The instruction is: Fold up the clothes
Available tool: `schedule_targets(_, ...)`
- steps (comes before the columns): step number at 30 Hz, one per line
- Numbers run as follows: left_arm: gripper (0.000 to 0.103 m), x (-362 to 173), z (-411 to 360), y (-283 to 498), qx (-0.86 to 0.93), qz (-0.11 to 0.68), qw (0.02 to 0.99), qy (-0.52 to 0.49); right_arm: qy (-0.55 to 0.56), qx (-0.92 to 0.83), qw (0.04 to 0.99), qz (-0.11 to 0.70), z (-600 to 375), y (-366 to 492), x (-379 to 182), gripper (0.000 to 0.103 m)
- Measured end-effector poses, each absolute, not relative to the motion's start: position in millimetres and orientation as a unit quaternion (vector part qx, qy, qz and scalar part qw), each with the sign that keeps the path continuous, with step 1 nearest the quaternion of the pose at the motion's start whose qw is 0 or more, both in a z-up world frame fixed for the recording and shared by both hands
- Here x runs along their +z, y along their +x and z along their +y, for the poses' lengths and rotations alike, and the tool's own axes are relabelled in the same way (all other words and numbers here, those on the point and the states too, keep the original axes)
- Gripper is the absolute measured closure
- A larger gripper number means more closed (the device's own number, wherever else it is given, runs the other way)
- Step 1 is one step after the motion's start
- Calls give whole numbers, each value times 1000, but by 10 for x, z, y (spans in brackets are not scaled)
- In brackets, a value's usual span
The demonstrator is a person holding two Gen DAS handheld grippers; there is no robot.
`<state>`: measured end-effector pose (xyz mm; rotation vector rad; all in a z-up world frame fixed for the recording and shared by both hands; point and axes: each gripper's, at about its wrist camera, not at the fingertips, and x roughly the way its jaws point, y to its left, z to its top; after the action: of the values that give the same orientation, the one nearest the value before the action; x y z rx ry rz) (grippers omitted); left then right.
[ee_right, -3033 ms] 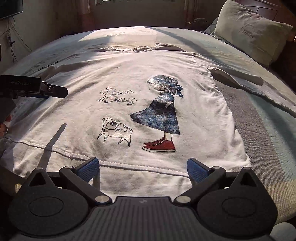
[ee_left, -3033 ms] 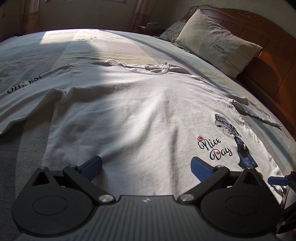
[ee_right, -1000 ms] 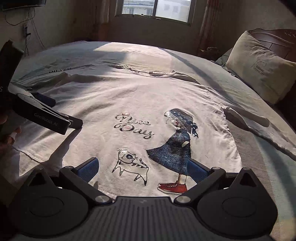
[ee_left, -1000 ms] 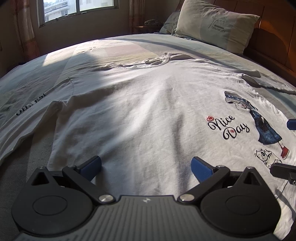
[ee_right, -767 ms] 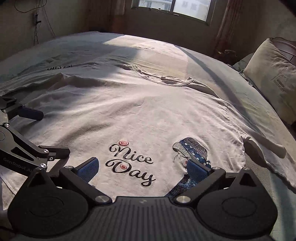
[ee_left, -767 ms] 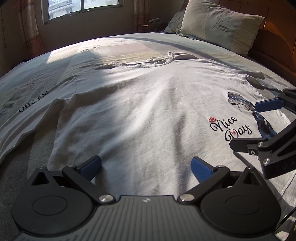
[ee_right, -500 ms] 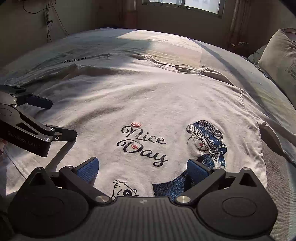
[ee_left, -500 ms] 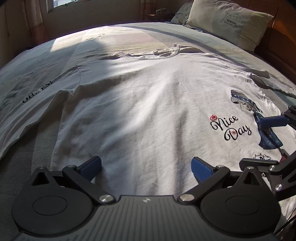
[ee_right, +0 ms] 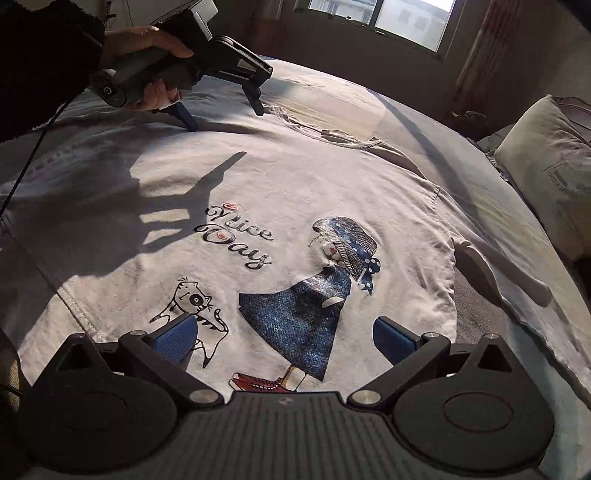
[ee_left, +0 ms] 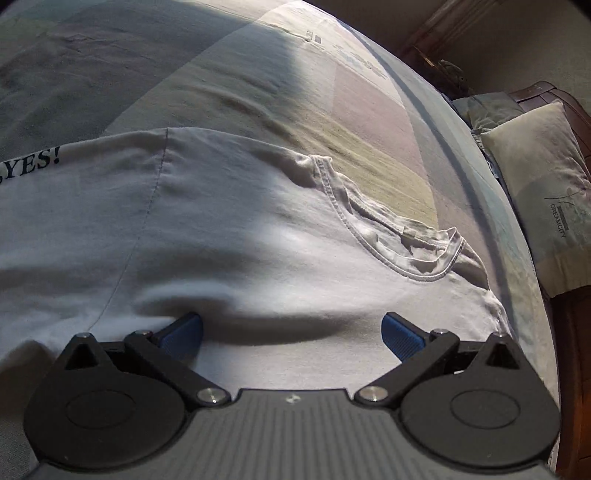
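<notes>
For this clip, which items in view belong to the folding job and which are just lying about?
Job:
- T-shirt, spread flat
- left gripper, jaws open, at the shoulder
- right gripper, jaws open, over the hem

Lying about:
- second shirt, printed "YES!"
- pillow
- bedspread
- window

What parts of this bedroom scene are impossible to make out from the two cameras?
- T-shirt hem: right wrist view, hidden behind the right gripper.
- Sleeve print: left wrist view, cut off by the left edge; only "YES!" shows.
- Left gripper fingertip contact: too shadowed to tell.
- Pillow logo: too small.
</notes>
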<state>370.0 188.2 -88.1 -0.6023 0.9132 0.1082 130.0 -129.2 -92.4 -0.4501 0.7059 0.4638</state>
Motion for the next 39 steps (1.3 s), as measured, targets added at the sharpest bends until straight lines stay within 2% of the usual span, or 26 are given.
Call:
schedule_targets(9, 1, -883, 2061, 4385, 99, 403, 881, -226, -238, 250, 877, 334, -1126, 1329, -955, 0)
schedule_targets(14, 1, -655, 1919, 4257, 71, 423, 884, -187, -240, 248, 877, 333, -1138, 1309, -948, 0)
schedule_targets(20, 1, -851, 1914, 4207, 41, 456, 865, -205, -240, 245, 879, 331, -1153, 1312, -949, 0)
schedule_targets(25, 1, -913, 1997, 4508, 64, 408, 897, -158, -243, 245, 877, 333, -1137, 1326, -966, 0)
schedule_targets(32, 1, -811, 1946, 4690, 126, 417, 893, -114, -229, 248, 876, 343, -1159, 1377, -977, 0)
schedule_targets(39, 1, -687, 1700, 4402, 44, 417, 891, -174, -240, 247, 878, 332, -1145, 1301, -948, 0)
